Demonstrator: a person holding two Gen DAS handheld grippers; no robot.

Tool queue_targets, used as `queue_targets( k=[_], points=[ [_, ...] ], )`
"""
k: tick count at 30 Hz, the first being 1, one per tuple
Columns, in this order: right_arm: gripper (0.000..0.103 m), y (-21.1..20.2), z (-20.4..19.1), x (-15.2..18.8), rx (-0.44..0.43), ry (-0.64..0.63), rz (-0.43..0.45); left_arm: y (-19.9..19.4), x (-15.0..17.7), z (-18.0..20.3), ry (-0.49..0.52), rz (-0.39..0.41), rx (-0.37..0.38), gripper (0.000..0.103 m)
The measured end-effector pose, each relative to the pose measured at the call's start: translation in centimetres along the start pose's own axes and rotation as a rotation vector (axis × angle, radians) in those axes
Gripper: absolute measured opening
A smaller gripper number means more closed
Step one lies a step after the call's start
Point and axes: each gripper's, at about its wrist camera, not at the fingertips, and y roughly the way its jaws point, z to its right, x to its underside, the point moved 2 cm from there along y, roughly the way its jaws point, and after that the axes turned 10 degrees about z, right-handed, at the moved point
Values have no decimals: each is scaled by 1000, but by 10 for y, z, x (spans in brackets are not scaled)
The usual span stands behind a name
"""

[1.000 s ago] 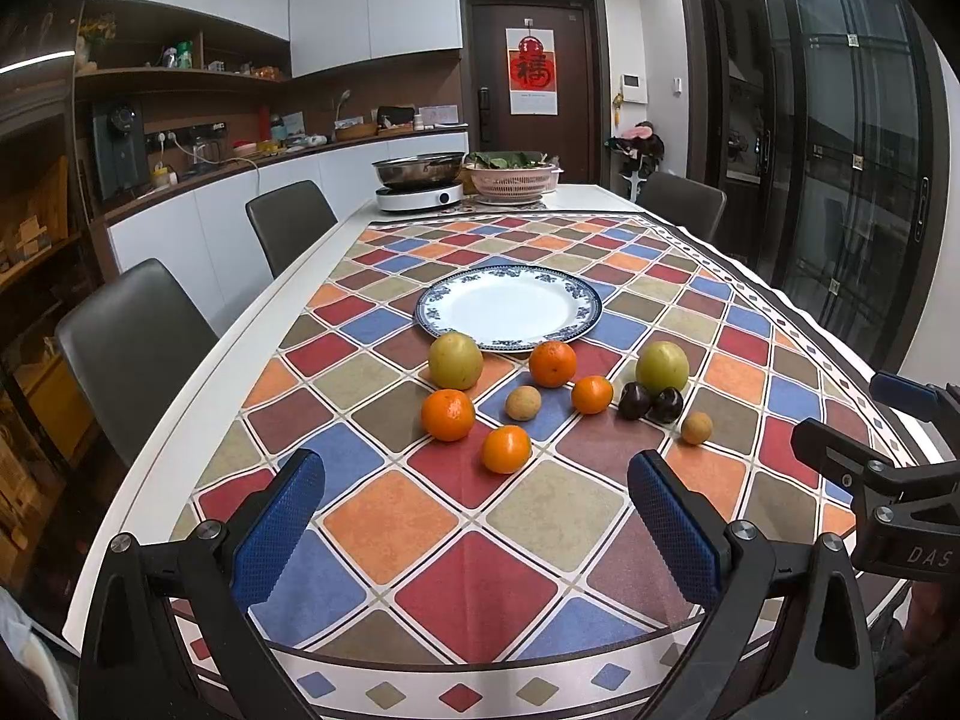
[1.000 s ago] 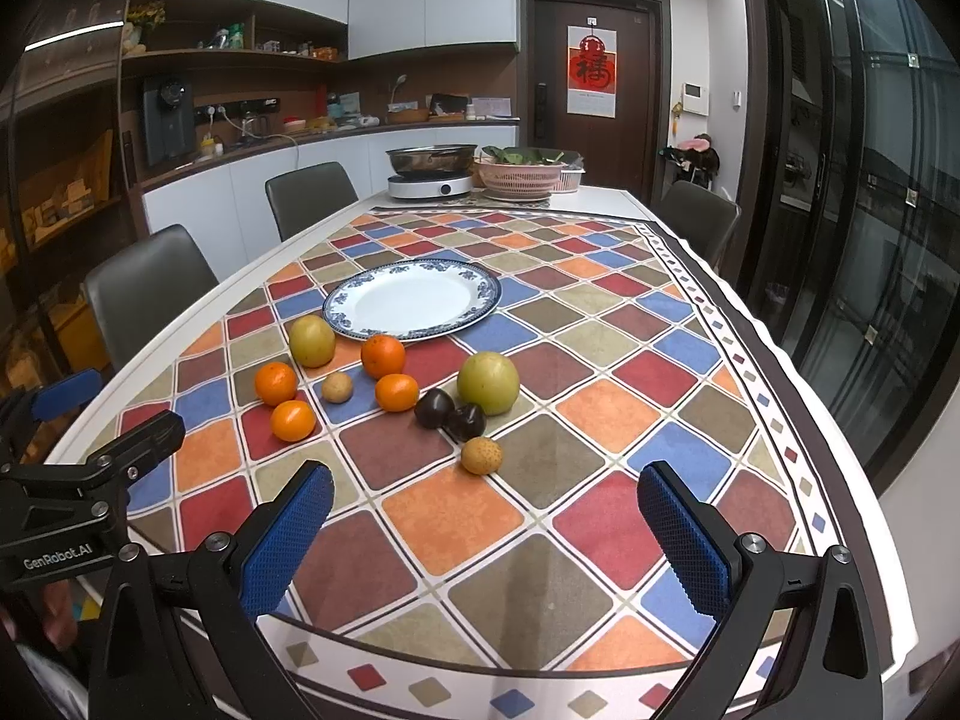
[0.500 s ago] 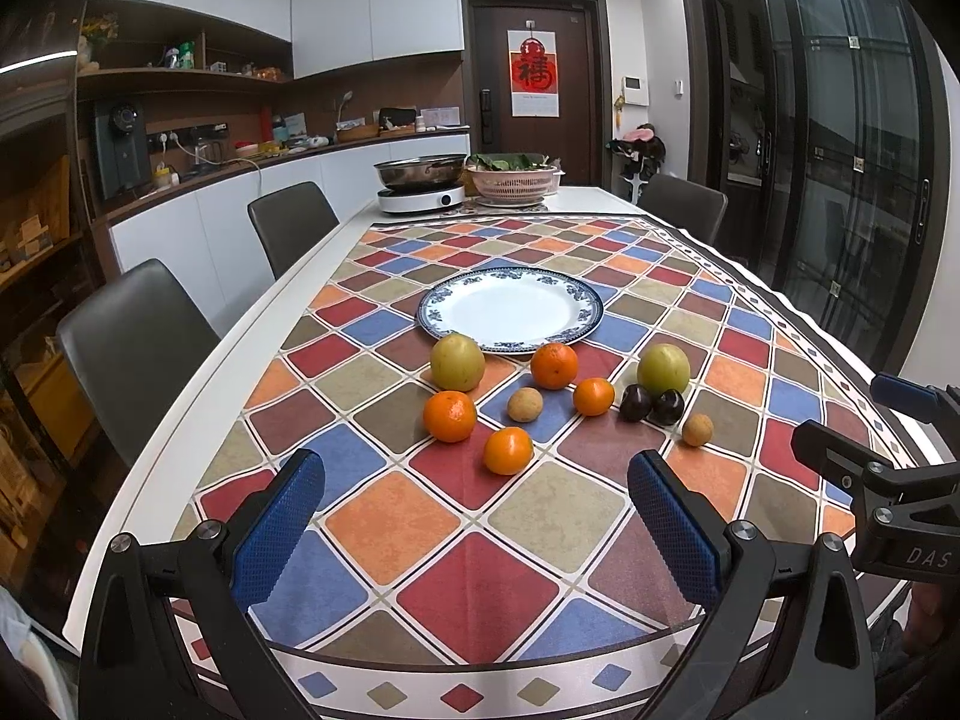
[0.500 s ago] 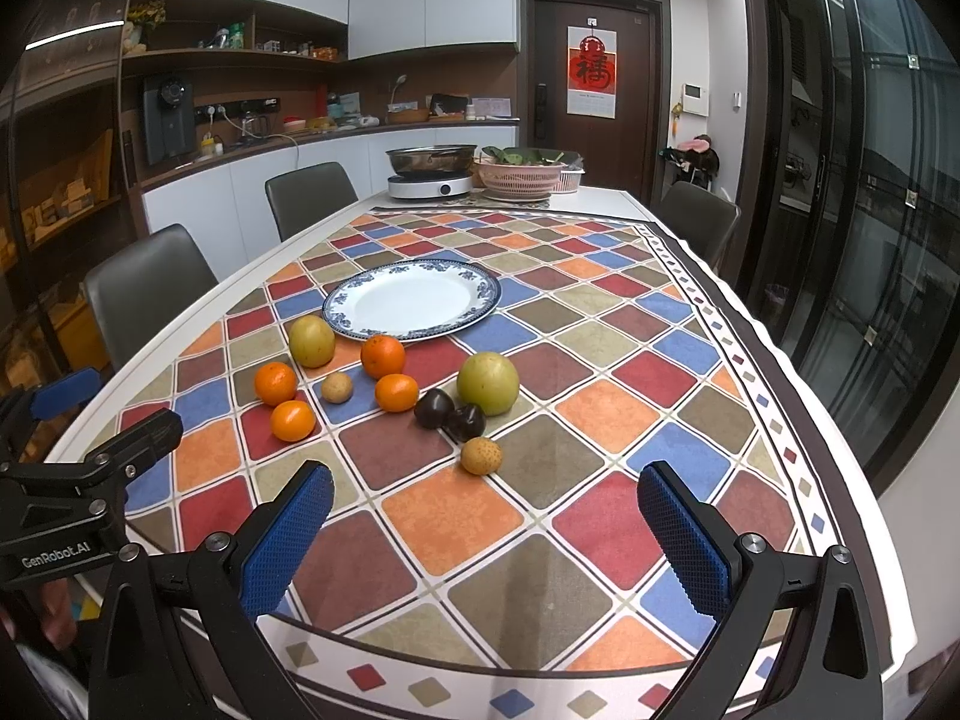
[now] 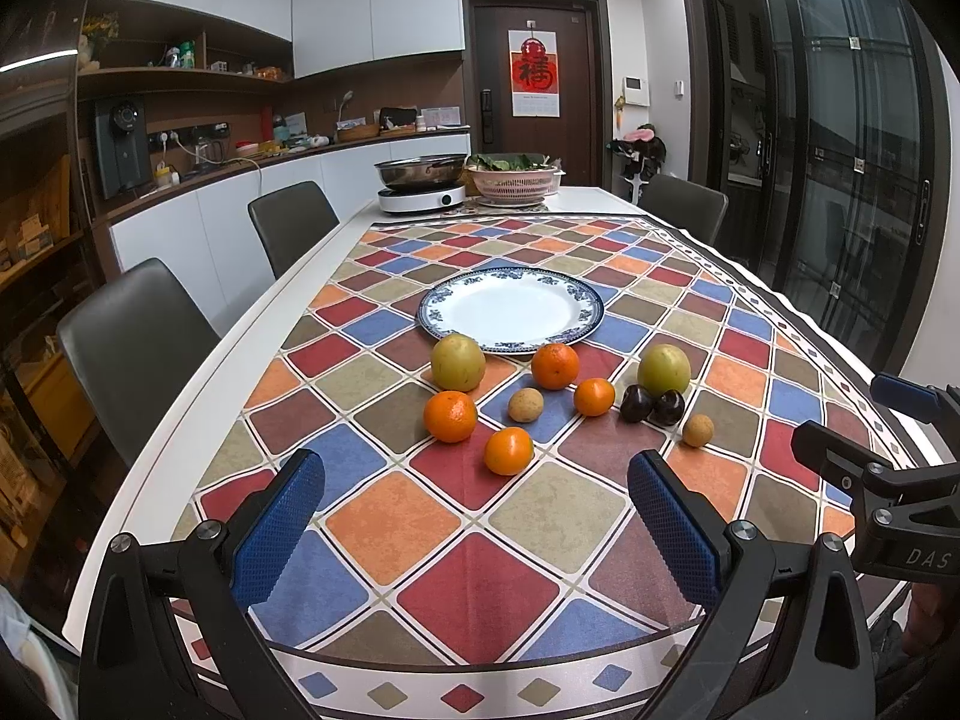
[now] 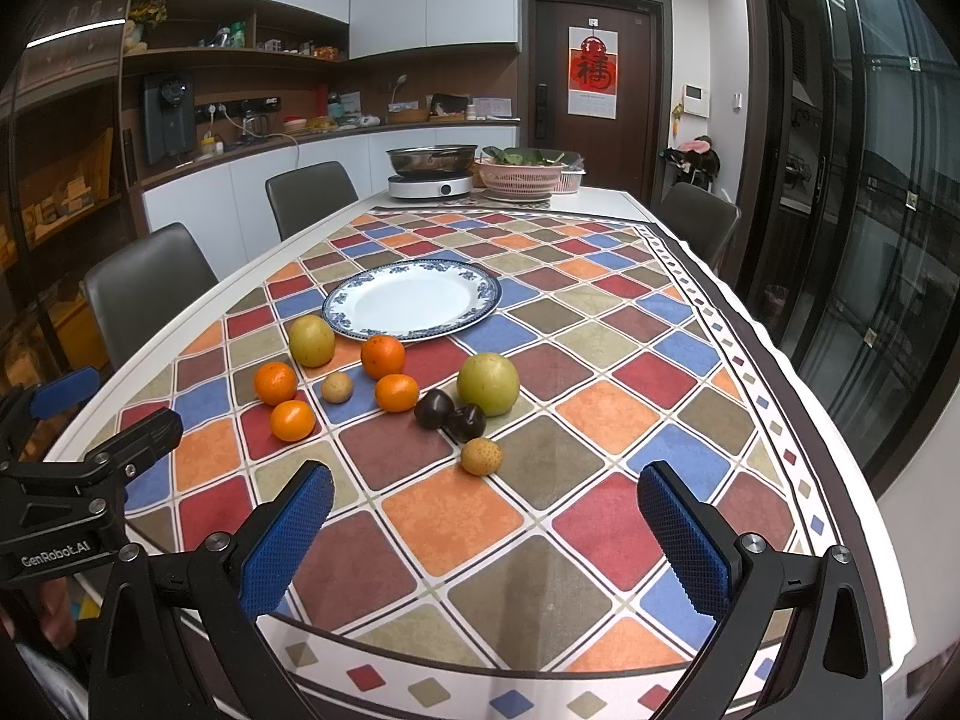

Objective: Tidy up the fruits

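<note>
An empty white plate with a blue rim [image 5: 510,279] [image 6: 360,318] lies mid-table. In front of it lie loose fruits: two green-yellow pears [image 5: 458,362] [image 5: 663,370], several oranges, the nearest [image 5: 509,450], two dark plums [image 5: 651,404], and two small tan fruits [image 5: 525,405] [image 5: 698,430]. The same fruits show in the right wrist view, with the tan fruit [image 6: 480,456] nearest. My left gripper [image 5: 474,531] is open and empty, above the table's near edge. My right gripper [image 6: 483,540] is open and empty, to the right of the left one.
A checkered cloth [image 5: 420,516] covers the table. An induction cooker with a steel pan [image 5: 422,187] and a pink basket of greens [image 5: 512,183] stand at the far end. Grey chairs [image 5: 135,336] line the left side; one stands at the far right [image 5: 684,207].
Both views have drifted very slightly. Nothing on the table has moved and both grippers stay open.
</note>
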Motion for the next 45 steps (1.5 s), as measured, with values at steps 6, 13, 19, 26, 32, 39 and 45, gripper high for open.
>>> queue_targets(
  k=[6, 13, 19, 26, 32, 39, 45],
  points=[
    [102, 0, 0, 0, 0, -1, 0, 0, 0, 0, 0, 0, 0, 103],
    [102, 1, -1, 0, 0, -1, 0, 0, 0, 0, -1, 0, 1, 103],
    [102, 3, -1, 1, 0, -1, -2, 0, 0, 0, -1, 0, 1, 103],
    [102, 2, -2, 0, -3, -2, -8, 0, 0, -2, -1, -6, 3, 103],
    [102, 14, -1, 5, -4, -4, -27, 6, -2, -3, 3, -18, 6, 101],
    [102, 31, 2, 5, -3, -16, -70, 22, -3, 1, 31, -32, 23, 95],
    [100, 50, 2, 1, -14, -17, -104, 41, -6, 2, 27, -70, 64, 87]
  ],
)
